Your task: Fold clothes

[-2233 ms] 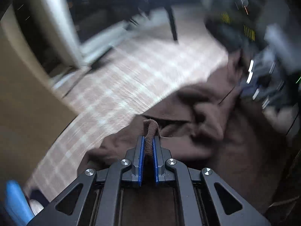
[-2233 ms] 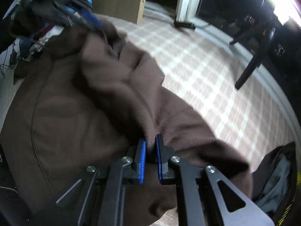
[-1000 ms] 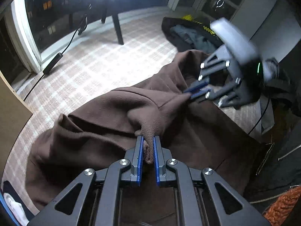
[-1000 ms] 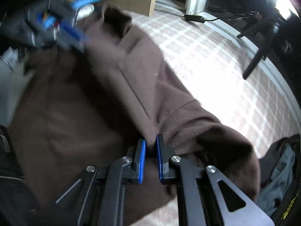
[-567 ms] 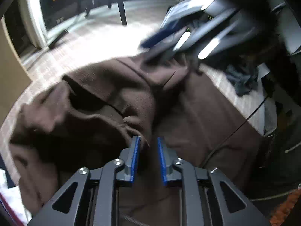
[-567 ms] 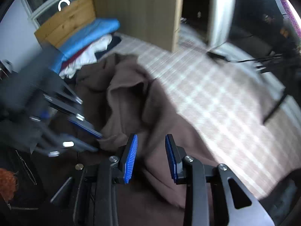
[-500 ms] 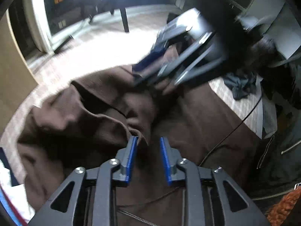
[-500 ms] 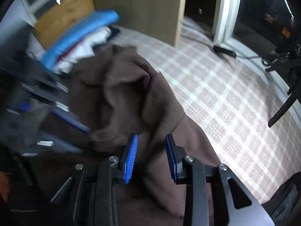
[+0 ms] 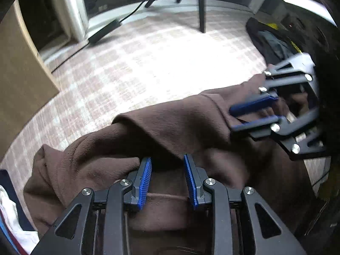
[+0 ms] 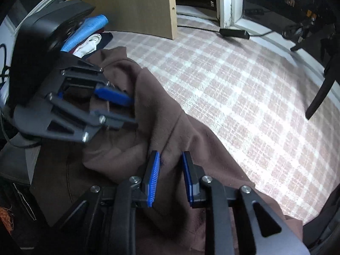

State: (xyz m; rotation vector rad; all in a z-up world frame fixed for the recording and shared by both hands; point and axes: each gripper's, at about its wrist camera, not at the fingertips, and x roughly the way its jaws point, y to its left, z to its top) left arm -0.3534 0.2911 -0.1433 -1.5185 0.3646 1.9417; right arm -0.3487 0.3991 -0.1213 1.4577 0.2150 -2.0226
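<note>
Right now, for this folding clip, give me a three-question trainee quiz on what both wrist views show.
1. True or false: the left gripper is clamped on the brown garment.
2. What pattern covers the surface under the garment? A) plain B) checked C) dotted
3. Fill in: the pads of the right gripper are coloured ____.

Key: 1 false, its jaws stand apart over the fabric; 2 B; 3 blue.

Brown fleece garment (image 9: 170,127), pink-and-white plaid carpet (image 10: 244,89), blue claw pads (image 9: 145,180)
</note>
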